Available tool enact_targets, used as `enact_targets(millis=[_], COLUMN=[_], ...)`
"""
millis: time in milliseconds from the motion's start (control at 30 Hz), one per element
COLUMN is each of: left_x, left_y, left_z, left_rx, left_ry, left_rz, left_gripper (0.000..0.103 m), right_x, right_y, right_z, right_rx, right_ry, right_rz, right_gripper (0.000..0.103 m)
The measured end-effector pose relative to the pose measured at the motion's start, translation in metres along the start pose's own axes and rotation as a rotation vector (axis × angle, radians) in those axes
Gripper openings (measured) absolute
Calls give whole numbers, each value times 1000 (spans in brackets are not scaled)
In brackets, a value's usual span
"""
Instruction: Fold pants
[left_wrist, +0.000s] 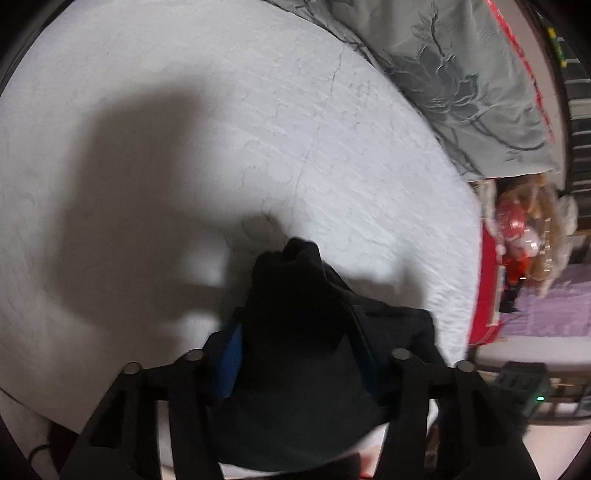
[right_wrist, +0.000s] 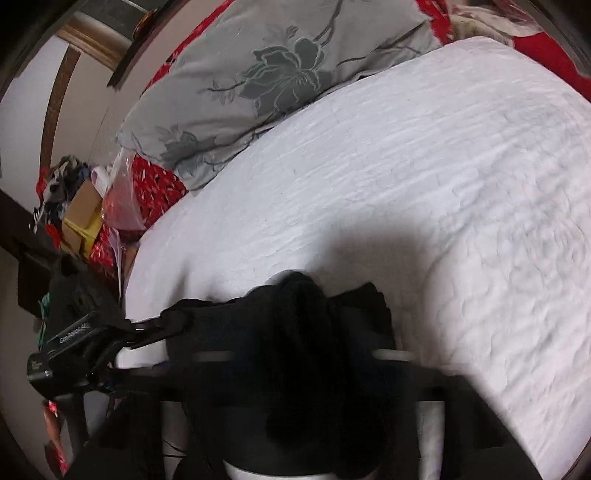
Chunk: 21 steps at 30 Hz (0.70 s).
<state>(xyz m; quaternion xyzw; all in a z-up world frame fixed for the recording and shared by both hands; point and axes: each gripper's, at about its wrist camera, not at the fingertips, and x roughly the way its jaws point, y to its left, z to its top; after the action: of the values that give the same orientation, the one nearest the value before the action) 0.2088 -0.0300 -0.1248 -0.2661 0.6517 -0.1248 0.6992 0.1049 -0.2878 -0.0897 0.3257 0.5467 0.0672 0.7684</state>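
Observation:
The black pants (left_wrist: 295, 306) are bunched between the fingers of my left gripper (left_wrist: 295, 347), which is shut on them above the white bed (left_wrist: 221, 129). The blue pads (left_wrist: 229, 365) press the cloth from both sides. In the right wrist view my right gripper (right_wrist: 303, 354) is shut on another bunch of the black pants (right_wrist: 306, 332). The cloth stretches left from it to the other gripper (right_wrist: 74, 343) at the bed's edge. The fingertips of both grippers are hidden by fabric.
A grey floral pillow (left_wrist: 461, 74) lies at the head of the bed, and also shows in the right wrist view (right_wrist: 266, 74). Red bedding and bags (right_wrist: 122, 199) sit beside the bed. A doll and red items (left_wrist: 524, 236) lie off the bed's side.

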Motion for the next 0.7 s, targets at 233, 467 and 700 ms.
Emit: enact_targets(millis=[233,467,700], left_x=[20,-16,-20], left_y=[-10,-6,4], left_z=[4,-15,-65], left_rx=[44,42,45], left_ry=[-19,-33,-11], left_rz=[84,-6,-28], left_gripper=[56,68,74], right_x=[4,-27,-32], right_y=[-54,-48,-23], right_z=[-5,-4,-29], right_rx=[217,191,-15], right_ry=[-32,-19,-10], right_rz=[96,171,0], right_gripper=[20,53,64])
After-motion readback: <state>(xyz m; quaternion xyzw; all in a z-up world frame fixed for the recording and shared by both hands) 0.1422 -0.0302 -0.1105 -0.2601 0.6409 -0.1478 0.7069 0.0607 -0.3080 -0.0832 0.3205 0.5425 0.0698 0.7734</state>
